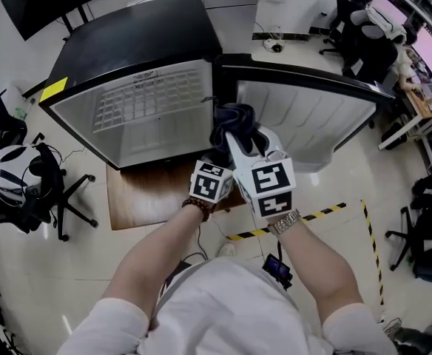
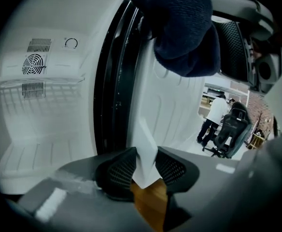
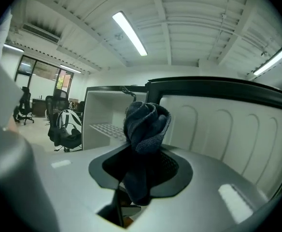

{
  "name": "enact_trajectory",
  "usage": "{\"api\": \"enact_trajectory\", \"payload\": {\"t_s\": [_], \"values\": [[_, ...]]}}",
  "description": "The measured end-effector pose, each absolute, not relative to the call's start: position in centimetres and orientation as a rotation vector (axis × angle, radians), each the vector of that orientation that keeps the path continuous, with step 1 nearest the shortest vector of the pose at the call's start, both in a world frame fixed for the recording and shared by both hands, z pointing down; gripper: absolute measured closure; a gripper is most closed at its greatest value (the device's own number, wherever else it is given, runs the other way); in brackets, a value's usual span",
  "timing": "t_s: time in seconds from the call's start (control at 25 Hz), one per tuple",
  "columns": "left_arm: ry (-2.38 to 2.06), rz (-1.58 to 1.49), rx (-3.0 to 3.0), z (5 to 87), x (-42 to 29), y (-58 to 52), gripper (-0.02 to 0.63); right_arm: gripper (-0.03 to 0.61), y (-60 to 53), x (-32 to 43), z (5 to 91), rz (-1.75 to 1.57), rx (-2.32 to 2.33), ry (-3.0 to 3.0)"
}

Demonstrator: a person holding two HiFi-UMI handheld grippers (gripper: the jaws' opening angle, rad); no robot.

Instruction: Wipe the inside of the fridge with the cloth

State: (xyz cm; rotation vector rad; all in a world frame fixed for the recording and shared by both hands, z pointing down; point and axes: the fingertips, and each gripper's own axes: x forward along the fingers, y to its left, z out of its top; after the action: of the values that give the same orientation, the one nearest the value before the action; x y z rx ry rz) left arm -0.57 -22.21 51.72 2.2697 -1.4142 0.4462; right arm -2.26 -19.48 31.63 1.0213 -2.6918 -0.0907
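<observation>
The small black fridge stands open; its white inside has a wire shelf and a fan vent. Its door swings out to the right. My right gripper is shut on a bunched dark blue cloth, held up in front of the hinge side. The cloth shows above both marker cubes and hangs at the top of the left gripper view. My left gripper sits just left of the right gripper, jaws apart with nothing between them, pointing at the door's black seal.
The fridge rests on a wooden board. Yellow-black tape runs across the floor on the right. An office chair stands at the left, more chairs and desks at the far right. A person stands in the distance.
</observation>
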Motion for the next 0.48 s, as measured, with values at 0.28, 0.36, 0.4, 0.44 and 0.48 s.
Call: {"api": "enact_trajectory", "payload": {"t_s": [0.28,0.36,0.4,0.44,0.48], "values": [[-1.42,0.459,2.285,52.1,-0.7,-22.3,0.482,0.465,-20.8,-3.7,31.4,-0.056,1.052,-2.675],[-1.427,0.47,2.287,51.9,-0.6,-22.2,0.483,0.466,-21.3,-4.1,32.2,-0.018,1.053,-2.66],[-1.432,0.471,2.287,51.8,-0.6,-22.1,0.485,0.468,-21.4,-4.3,32.7,-0.002,1.048,-2.651],[-1.436,0.471,2.286,51.7,-0.6,-22.1,0.486,0.468,-21.5,-4.4,33.4,0.018,1.04,-2.642],[-1.442,0.47,2.284,51.7,-0.7,-22.1,0.488,0.47,-21.5,-4.5,34.1,0.041,1.03,-2.633]]}}
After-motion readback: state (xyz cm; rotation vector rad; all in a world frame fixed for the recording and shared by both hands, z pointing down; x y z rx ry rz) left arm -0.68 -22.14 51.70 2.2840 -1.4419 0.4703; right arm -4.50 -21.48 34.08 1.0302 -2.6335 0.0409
